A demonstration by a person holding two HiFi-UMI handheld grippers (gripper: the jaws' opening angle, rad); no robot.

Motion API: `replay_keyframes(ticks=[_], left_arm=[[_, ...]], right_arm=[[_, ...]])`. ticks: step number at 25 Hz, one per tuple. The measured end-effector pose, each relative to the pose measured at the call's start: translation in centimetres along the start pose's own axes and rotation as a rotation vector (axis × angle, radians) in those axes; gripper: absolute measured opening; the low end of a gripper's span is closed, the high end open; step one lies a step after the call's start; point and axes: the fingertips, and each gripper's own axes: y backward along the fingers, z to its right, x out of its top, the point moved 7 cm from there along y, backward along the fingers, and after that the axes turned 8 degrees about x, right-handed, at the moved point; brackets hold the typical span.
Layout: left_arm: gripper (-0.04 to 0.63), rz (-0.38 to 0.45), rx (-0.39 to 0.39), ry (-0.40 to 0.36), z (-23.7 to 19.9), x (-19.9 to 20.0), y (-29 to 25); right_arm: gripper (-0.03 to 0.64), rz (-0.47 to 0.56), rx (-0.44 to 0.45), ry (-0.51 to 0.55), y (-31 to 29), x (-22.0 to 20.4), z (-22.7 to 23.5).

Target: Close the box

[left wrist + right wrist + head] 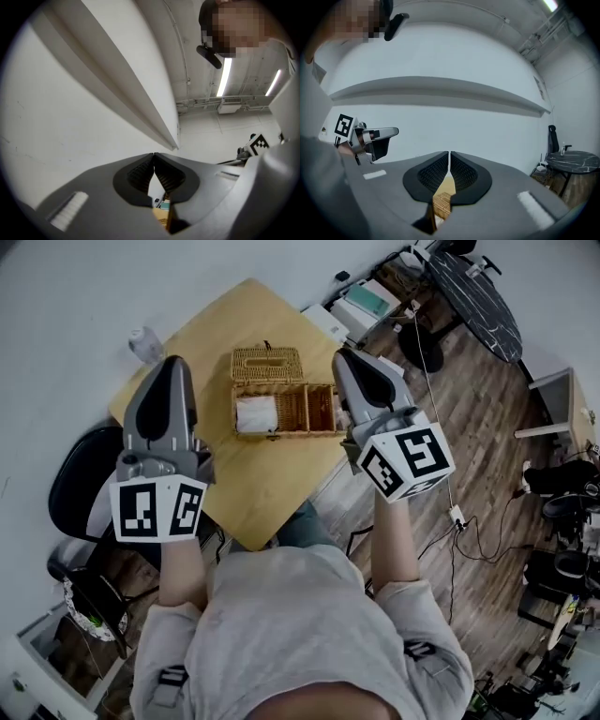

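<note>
Your left gripper (154,154) shut, empty, left of the open box (281,409), your right gripper (449,153) shut, empty, by its right end, cup (145,343) at table (216,334) corner, bare tabletop between box and you.

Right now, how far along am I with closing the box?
Done: nothing yet. The wicker box sits on the table with its lid flipped back and its compartments exposed.
In hand: the left gripper and the right gripper, both shut and empty, are on either side of the box.
Left: swing the lid over the compartments and press it down.
</note>
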Motion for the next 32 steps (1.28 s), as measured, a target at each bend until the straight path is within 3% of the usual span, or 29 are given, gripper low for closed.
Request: replay_keyframes(ticks=[18, 32], left_arm=[[0.058, -0.033, 0.217, -0.065, 1.0, -2.6, -1.7], [0.058, -0.038, 0.346, -0.098, 0.5, -3.3, -2.0]], right_arm=[[0.025, -0.342, 0.277, -0.297, -11.6, -8.6, 9.1], [0.123, -0.648, 0.429, -0.467, -21.1, -15.6, 11.4]])
